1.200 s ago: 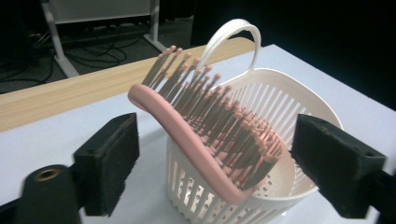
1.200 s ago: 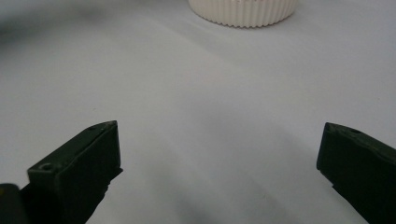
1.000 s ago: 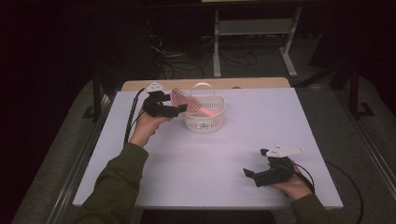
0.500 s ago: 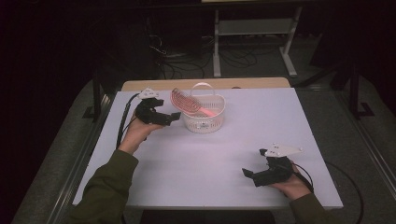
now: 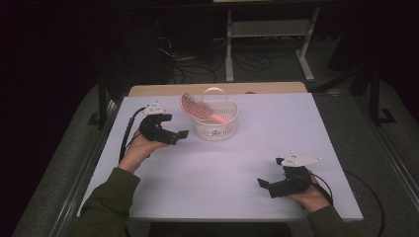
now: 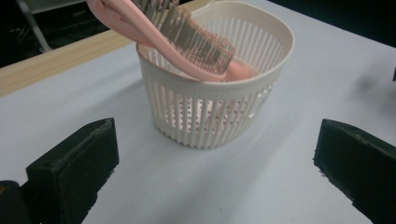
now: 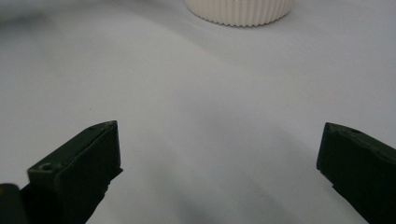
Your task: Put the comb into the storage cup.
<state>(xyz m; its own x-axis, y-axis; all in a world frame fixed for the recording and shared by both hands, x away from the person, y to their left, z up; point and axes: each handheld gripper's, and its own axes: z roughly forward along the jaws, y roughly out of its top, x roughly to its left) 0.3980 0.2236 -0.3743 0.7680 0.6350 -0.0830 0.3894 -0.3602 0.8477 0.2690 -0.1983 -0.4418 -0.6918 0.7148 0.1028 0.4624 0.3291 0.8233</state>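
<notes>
My left gripper (image 5: 173, 134) sits left of centre, jaws wide, facing the slotted basket (image 5: 215, 129) with the pink hairbrush (image 5: 193, 106) leaning inside. My right gripper (image 5: 269, 186), lower right, gapes empty.

No legible text, label or number anywhere, perhaps owing to dim views.
</notes>
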